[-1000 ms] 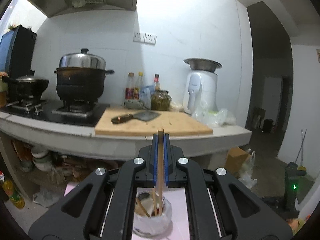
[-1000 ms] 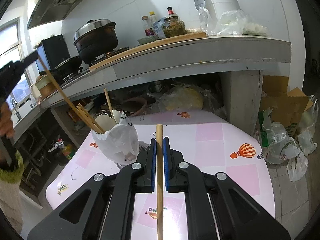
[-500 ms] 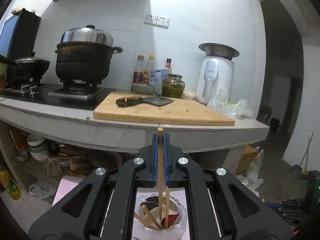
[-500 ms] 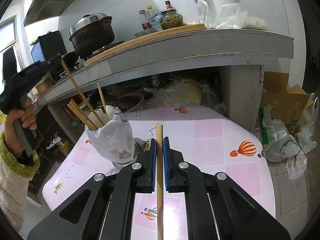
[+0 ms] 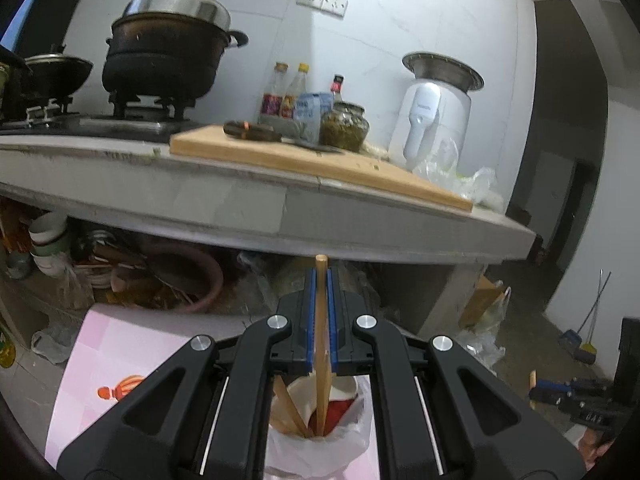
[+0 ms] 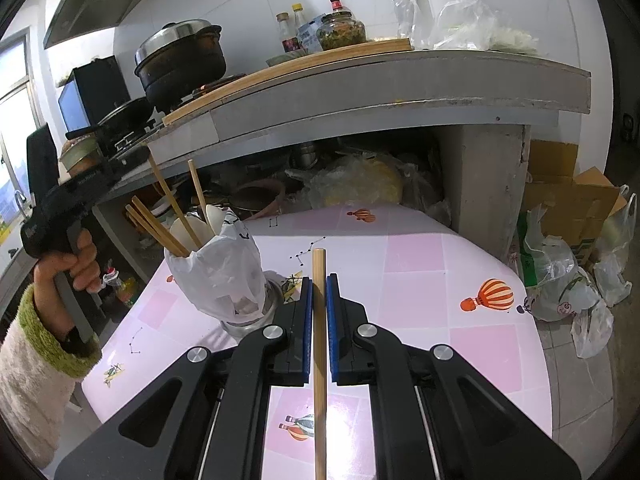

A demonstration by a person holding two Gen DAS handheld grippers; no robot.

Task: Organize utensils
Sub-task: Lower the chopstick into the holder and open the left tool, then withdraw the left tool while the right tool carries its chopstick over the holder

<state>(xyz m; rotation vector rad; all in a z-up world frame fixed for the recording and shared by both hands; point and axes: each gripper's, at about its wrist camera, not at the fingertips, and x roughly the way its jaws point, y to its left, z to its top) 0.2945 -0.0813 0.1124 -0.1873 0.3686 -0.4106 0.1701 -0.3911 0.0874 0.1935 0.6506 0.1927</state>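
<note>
Right wrist view, left to right: left gripper [image 6: 138, 156] is pinching one chopstick [image 6: 170, 200], its lower end sitting in the bag-lined holder [image 6: 224, 268] on the pink table [image 6: 416, 264]. Three more chopsticks and a pale spoon [image 6: 214, 218] are leaning in the holder. Right gripper [image 6: 319, 296] is clamping a second chopstick [image 6: 319, 360] just right of the holder. Left wrist view: left gripper [image 5: 319, 292] is squeezing its chopstick [image 5: 321, 320] above the holder [image 5: 320, 436]; counter [image 5: 240, 200] is looming behind, carrying one pot [image 5: 168, 52], three bottles and one jar [image 5: 344, 126].
</note>
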